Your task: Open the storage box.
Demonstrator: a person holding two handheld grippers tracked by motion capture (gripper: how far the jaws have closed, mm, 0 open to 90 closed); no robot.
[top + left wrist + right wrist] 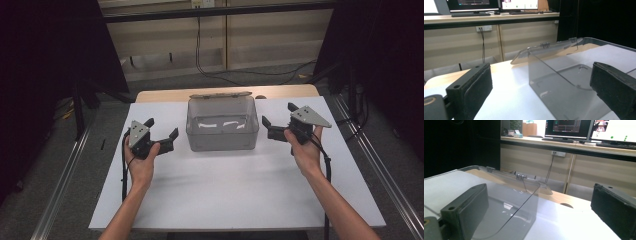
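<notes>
White covering spreads over the tabletop [235,190], whose wooden far edge shows behind a clear plastic box [222,125] standing at the middle. Its lid [220,94] is hinged open and leans back past the rear wall. No brand, label or lettering can be read on the box or on either tool; pale reflections mark its floor. Left claw [162,134], held in the person's left hand [140,162], sits just beside the box's left wall, jaws spread apart and gripping nothing. Right claw [277,119], held in the right hand [306,150], sits near the box's right wall, jaws likewise apart and free. Monitors [589,130] on a desk behind show bright screens, their content too small to read. Dark curtains hide the room's sides.
</notes>
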